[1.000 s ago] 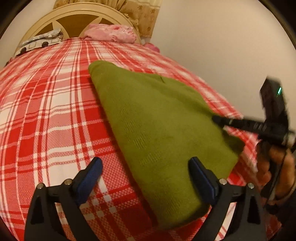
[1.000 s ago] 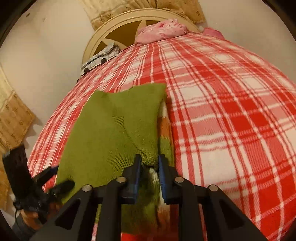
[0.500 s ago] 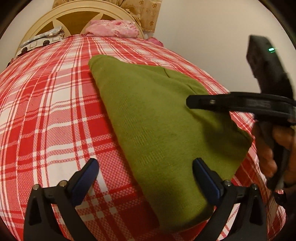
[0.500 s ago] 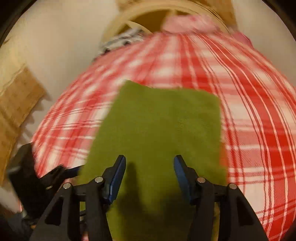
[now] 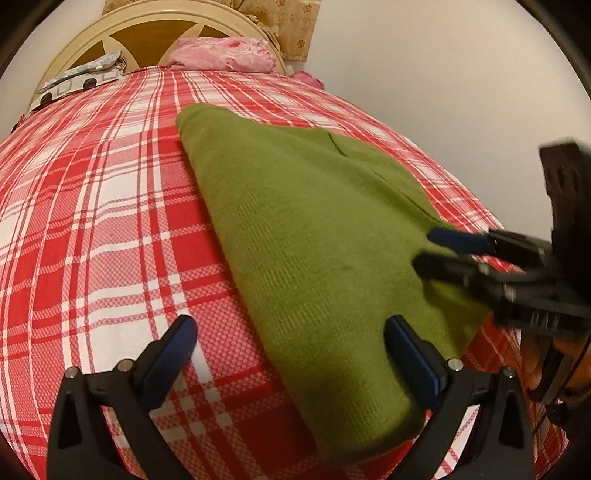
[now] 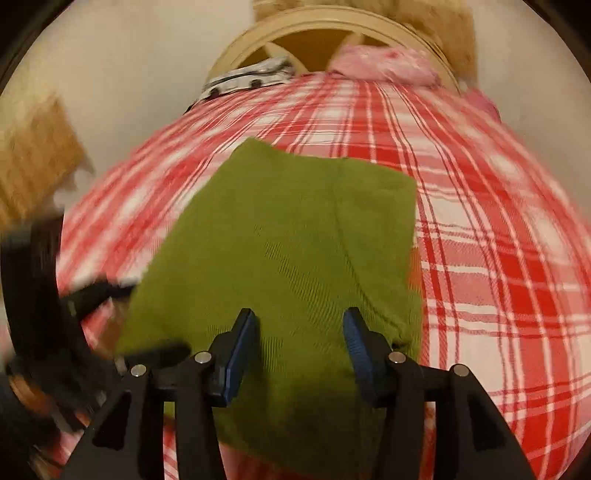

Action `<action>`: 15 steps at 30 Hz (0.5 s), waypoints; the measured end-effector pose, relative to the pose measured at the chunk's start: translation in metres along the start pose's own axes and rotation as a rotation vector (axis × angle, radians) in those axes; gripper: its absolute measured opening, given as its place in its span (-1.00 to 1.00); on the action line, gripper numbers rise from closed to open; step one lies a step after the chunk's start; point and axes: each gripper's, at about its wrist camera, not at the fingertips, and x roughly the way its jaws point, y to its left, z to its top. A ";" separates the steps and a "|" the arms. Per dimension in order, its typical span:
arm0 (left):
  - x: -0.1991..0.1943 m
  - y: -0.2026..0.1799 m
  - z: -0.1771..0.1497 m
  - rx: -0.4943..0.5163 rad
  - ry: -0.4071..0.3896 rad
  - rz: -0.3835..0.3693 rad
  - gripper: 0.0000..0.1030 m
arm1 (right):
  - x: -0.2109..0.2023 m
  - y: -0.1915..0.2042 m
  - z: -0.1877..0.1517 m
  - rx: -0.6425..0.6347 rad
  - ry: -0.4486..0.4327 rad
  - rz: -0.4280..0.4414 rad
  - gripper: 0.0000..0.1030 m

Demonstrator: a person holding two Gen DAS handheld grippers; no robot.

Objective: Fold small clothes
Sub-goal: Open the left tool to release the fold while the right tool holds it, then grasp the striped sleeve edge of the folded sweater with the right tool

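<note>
A green knit garment (image 5: 314, 236) lies folded on the red and white plaid bed (image 5: 92, 221). My left gripper (image 5: 291, 354) is open and empty, its jaws wide over the garment's near left edge. My right gripper (image 6: 301, 350) is open and empty, low over the garment (image 6: 295, 240) near its front edge. In the left wrist view the right gripper (image 5: 439, 249) comes in from the right, at the garment's right edge. The left gripper (image 6: 122, 321) shows blurred at the left of the right wrist view.
A cream round headboard (image 5: 155, 22) stands at the far end of the bed, with a pink pillow (image 5: 221, 53) and a grey patterned cloth (image 5: 77, 79) before it. A white wall (image 5: 424, 74) runs along the right. A wooden piece (image 6: 33, 162) stands left of the bed.
My right gripper has let go of the green garment's edge, opened, and come down low over the folded garment. The fold now lies flat. My left gripper stayed open in place.
</note>
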 end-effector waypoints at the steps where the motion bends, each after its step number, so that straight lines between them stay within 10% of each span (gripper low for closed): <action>1: 0.000 0.000 0.000 0.000 0.000 0.000 1.00 | -0.001 0.000 -0.003 -0.003 0.000 -0.005 0.00; 15: -0.021 0.000 0.000 -0.003 -0.057 0.024 1.00 | -0.033 -0.015 -0.036 0.011 -0.004 0.013 -0.01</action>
